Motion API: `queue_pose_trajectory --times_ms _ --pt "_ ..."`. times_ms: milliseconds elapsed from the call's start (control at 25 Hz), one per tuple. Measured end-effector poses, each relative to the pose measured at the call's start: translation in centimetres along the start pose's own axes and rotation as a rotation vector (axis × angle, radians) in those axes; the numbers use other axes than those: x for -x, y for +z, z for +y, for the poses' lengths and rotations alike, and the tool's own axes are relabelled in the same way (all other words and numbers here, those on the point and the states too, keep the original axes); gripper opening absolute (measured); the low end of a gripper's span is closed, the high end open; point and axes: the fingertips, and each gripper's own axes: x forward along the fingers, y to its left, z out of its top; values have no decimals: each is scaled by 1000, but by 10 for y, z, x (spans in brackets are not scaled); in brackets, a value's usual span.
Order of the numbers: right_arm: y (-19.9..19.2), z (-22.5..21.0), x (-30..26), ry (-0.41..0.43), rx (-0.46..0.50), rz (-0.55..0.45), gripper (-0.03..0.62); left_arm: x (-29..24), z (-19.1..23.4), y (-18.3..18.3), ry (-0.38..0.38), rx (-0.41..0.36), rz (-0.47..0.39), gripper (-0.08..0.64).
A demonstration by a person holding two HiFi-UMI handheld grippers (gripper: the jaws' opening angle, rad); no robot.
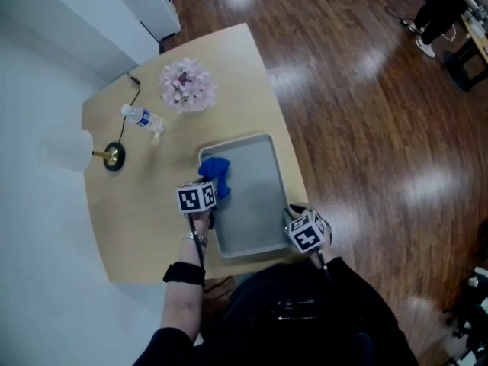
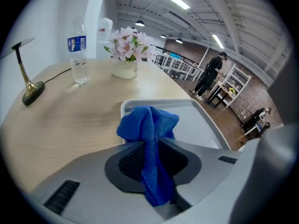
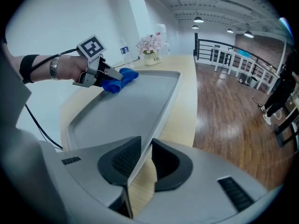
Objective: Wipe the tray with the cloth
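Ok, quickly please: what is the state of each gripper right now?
Left gripper: closed on the blue cloth.
Right gripper: closed on the tray, at its near rim.

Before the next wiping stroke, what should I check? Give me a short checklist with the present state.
1. The cloth is clamped in the left gripper: ok.
2. The right gripper is clamped on the tray rim: ok.
3. The cloth lies on the tray, far corner: ok.
4. The bottle, flowers and lamp stand off the tray: ok.
5. Remaining dirt on the tray: cannot tell.
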Motion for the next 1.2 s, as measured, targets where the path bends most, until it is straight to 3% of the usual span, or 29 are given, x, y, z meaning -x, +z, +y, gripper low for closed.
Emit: queue_pose_trajectory --times_ms 120,400,480,720,880,1200 --pt "-2 -1 0 -10 0 8 84 -8 -6 1 10 7 14 98" --pt "-2 0 0 3 -4 0 84 -13 -24 1 20 116 -27 98" --pt "-3 -2 1 -4 -8 2 84 -18 -42 1 -3 134 -28 98" --pt "-3 -1 1 -5 -6 -6 84 -41 -124 4 -88 67 -18 98" --pt "-2 0 1 4 3 -16 84 -55 -166 6 -152 71 -9 98" --pt "-5 -4 2 -8 -1 -11 84 -63 -189 9 -229 113 -21 98"
